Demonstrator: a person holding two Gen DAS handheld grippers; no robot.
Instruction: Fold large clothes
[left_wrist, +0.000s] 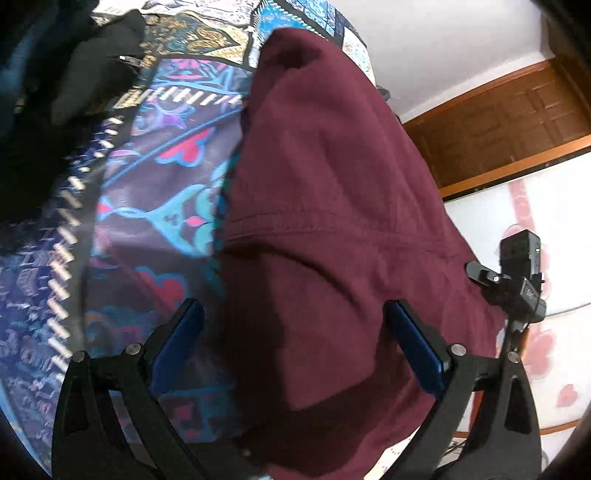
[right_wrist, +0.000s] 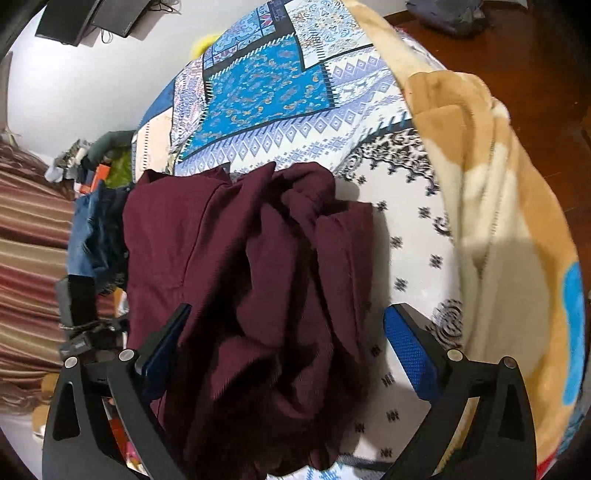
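Note:
A large maroon garment (left_wrist: 332, 192) lies along the patterned bed sheet (left_wrist: 155, 177), with a stitched seam running across its middle. My left gripper (left_wrist: 295, 317) hangs just over the garment's near part with its blue pads (left_wrist: 417, 347) wide apart and nothing pinched between them. In the right wrist view the same maroon garment (right_wrist: 243, 258) is bunched in deep folds near the bed's edge. My right gripper (right_wrist: 288, 317) stands open over it. One blue pad (right_wrist: 410, 350) is over the white sheet, and the other finger (right_wrist: 166, 336) is at the cloth's left edge.
Black clothing (left_wrist: 92, 59) lies at the bed's far left. A beige fleece blanket (right_wrist: 498, 192) is heaped along the right side. Blue denim (right_wrist: 92, 229) and clutter sit past the bed's left edge beside striped fabric (right_wrist: 26, 240). A wooden door (left_wrist: 517, 122) stands beyond the bed.

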